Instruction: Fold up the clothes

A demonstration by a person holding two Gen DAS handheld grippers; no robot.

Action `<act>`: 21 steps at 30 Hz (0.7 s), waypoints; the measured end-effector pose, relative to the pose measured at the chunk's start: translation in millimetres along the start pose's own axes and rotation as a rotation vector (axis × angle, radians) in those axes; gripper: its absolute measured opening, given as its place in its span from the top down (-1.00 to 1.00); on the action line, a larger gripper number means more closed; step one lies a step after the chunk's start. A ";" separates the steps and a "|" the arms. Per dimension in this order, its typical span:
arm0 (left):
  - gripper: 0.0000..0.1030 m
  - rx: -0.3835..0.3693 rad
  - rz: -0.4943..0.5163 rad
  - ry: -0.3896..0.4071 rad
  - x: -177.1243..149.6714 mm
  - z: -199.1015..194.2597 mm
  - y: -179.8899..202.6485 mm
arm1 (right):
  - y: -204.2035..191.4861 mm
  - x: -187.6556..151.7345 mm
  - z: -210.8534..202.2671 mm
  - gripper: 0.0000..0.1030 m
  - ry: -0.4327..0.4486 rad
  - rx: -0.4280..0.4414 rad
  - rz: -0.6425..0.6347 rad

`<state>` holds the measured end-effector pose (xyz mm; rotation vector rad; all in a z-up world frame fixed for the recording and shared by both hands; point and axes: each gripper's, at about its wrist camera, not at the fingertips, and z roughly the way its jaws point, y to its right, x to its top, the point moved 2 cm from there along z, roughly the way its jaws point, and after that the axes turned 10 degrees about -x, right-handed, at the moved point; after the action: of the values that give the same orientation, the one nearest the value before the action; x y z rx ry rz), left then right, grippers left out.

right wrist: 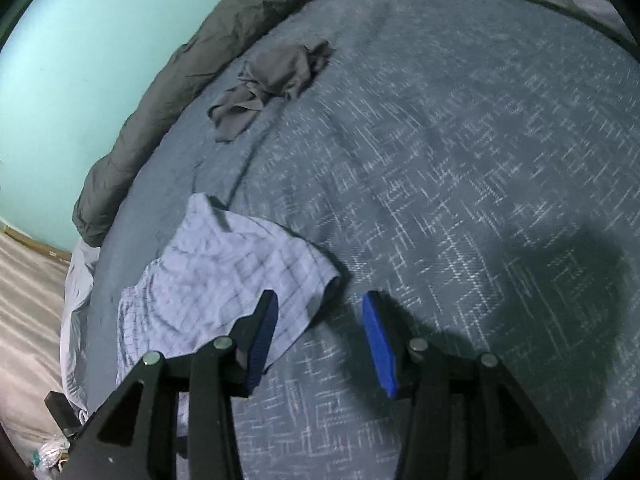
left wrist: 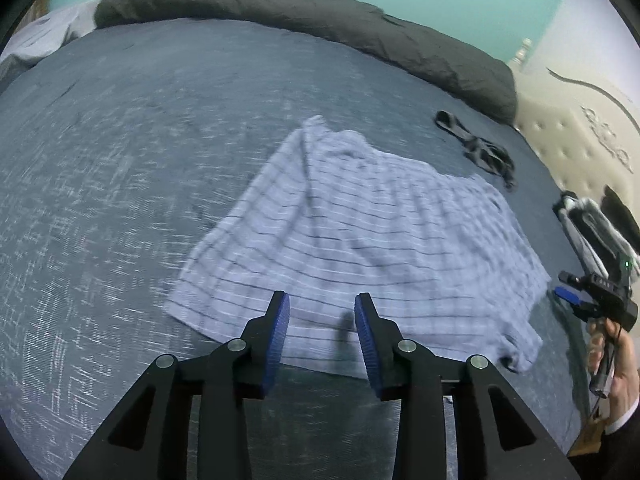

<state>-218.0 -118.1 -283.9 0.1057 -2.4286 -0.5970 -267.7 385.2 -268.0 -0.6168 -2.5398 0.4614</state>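
Note:
A pale blue checked shirt point(left wrist: 360, 240) lies spread and rumpled on the blue bedspread point(left wrist: 120, 160). My left gripper point(left wrist: 322, 308) hovers over the shirt's near hem, jaws apart, nothing between the blue pads. At the right edge of the left wrist view a hand holds my right gripper point(left wrist: 568, 294), beside the shirt's right corner. In the right wrist view the shirt point(right wrist: 224, 280) lies to the left. My right gripper point(right wrist: 320, 304) stands open over bare bedspread point(right wrist: 480, 200), its left finger point(right wrist: 262, 332) above the shirt's edge, holding nothing.
A dark grey duvet point(left wrist: 320, 12) is bunched along the bed's far side by a teal wall. A crumpled grey garment point(right wrist: 272, 76) lies near it. A small black item point(left wrist: 476, 146) lies beyond the shirt. A beige tufted headboard point(left wrist: 568, 136) stands at the right.

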 end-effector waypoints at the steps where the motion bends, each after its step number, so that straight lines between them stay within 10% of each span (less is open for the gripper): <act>1: 0.17 0.006 -0.009 0.002 0.5 0.2 -3.2 | 2.3 0.9 3.0 0.12 -0.004 0.003 0.005; 10: 0.17 0.013 -0.024 0.003 1.5 1.1 -13.5 | -3.0 9.1 7.3 0.94 0.027 0.030 0.015; 21: 0.17 0.022 -0.035 0.009 2.3 -0.4 -19.6 | 17.7 25.3 -1.9 0.95 0.089 0.043 0.091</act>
<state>-220.9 -136.3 -291.0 0.1599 -2.4291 -0.5839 -280.4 413.1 -264.5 -0.7228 -2.4196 0.5073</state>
